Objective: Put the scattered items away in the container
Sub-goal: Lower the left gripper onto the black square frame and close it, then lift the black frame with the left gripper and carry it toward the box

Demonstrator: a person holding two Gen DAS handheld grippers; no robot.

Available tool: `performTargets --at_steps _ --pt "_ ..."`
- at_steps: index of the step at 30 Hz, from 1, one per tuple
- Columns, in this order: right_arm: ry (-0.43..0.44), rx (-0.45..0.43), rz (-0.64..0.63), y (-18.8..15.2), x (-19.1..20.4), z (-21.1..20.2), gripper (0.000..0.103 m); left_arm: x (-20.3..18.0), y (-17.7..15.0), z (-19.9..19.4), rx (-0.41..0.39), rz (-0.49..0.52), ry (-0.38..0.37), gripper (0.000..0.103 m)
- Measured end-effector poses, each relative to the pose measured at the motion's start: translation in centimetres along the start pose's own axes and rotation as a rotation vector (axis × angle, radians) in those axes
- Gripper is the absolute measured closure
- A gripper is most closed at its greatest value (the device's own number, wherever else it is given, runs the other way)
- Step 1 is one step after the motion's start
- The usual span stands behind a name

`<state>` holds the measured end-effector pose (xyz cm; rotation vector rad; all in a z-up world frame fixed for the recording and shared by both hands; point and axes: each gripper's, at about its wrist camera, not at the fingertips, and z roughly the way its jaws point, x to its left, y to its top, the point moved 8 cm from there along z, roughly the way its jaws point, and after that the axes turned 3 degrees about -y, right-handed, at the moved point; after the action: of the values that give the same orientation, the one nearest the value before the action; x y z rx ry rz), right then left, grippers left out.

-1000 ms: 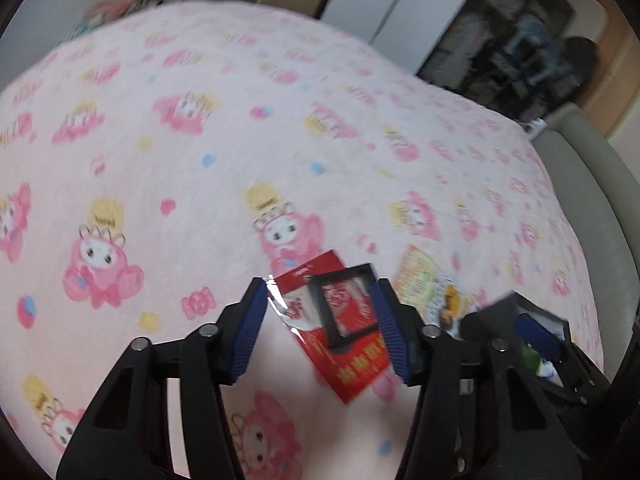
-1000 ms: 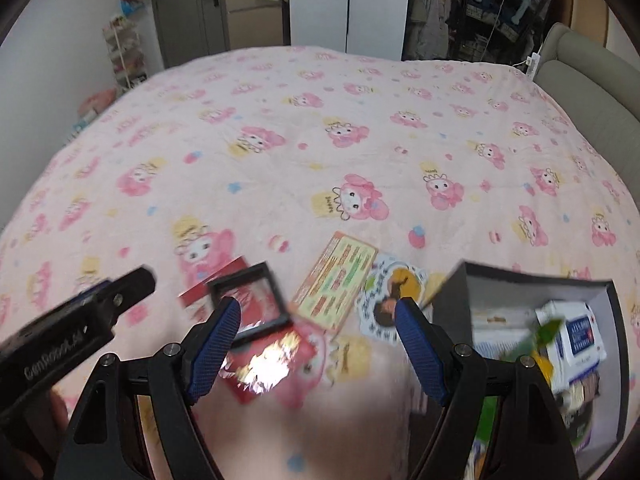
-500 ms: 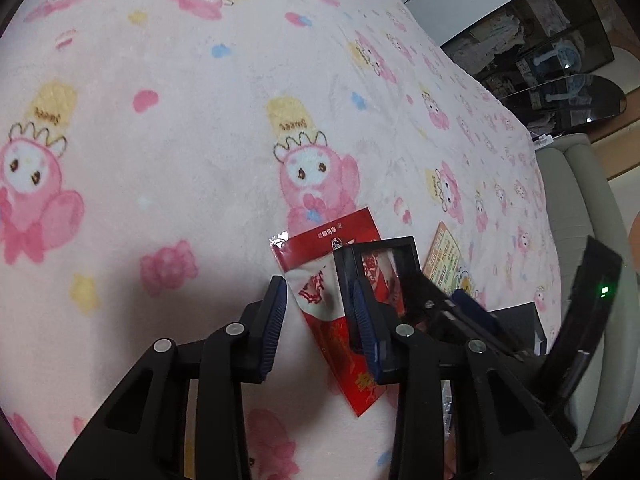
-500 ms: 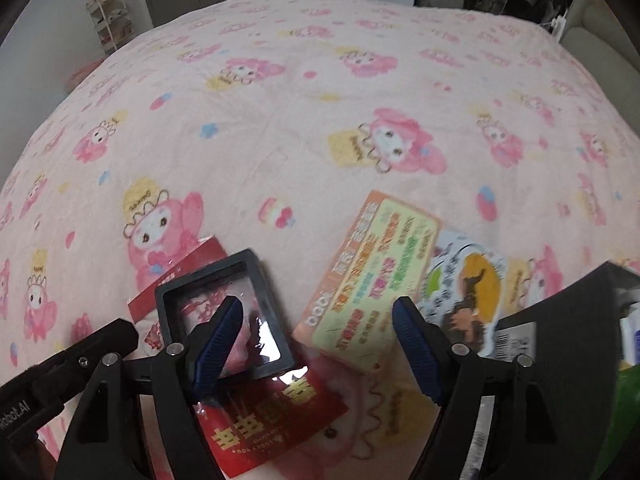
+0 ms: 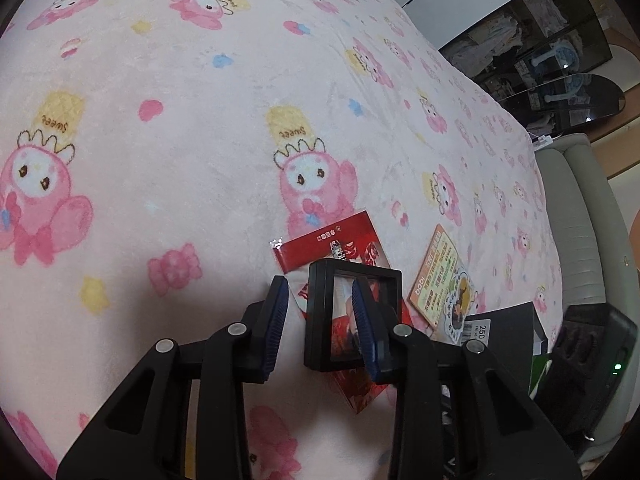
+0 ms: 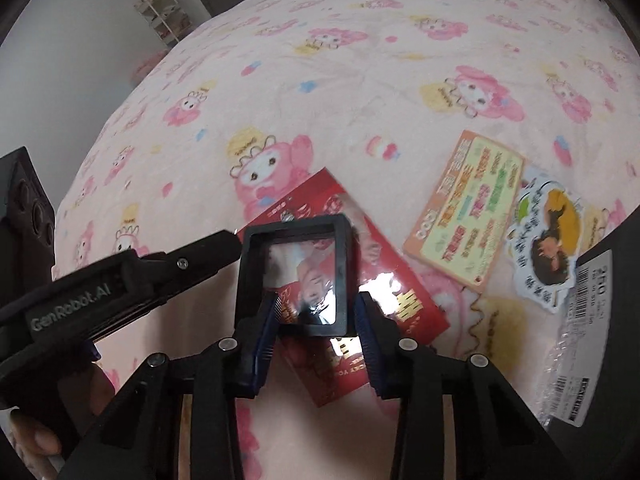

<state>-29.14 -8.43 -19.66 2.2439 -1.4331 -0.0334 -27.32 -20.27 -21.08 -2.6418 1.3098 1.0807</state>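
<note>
A small black square frame (image 6: 294,276) with a clear film window lies on a red packet (image 6: 384,280) on the pink blanket. My right gripper (image 6: 316,320) has narrowed around the frame's near edge, its blue pads beside the frame's two sides. My left gripper (image 5: 320,320) is partly open at the frame (image 5: 348,316), one finger over the window and the other left of it; it also shows in the right wrist view (image 6: 152,268). An orange card (image 6: 464,212) and a round sticker (image 6: 548,240) lie right of the packet. The black box (image 6: 600,320) stands at the right.
The bed is covered by a pink cartoon-print blanket (image 5: 200,140). A grey sofa (image 5: 580,220) runs along the right side. A dark cabinet (image 5: 540,40) and white wardrobe doors stand beyond the bed. A shelf rack (image 6: 160,16) stands at the far left.
Both grippers have come down closer to the black frame. My right gripper has narrowed from wide open to around the frame. My left gripper's finger now lies over the frame's window.
</note>
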Motion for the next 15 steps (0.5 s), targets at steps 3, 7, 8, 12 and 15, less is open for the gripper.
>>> performTargets --at_steps 3,7,8,12,15 --pt "-0.047 -0.011 -0.011 0.5 -0.8 0.3 0.069 0.6 -0.2 0.7 0.018 0.013 0.06 0.071" --pt "-0.019 0.004 -0.023 0.1 -0.8 1.4 0.073 0.8 -0.3 1.2 0.034 0.015 0.051 0.073" --pt "-0.01 0.002 -0.029 -0.1 -0.5 1.3 0.077 0.7 -0.3 1.2 0.04 0.016 0.043 0.075" --pt "0.041 0.018 -0.039 -1.4 0.4 0.6 0.081 0.3 -1.4 1.4 0.092 0.027 0.035 0.08" --pt "0.056 0.027 -0.049 -2.9 1.0 -0.2 0.082 0.1 -2.8 0.7 0.116 0.078 0.079 0.08"
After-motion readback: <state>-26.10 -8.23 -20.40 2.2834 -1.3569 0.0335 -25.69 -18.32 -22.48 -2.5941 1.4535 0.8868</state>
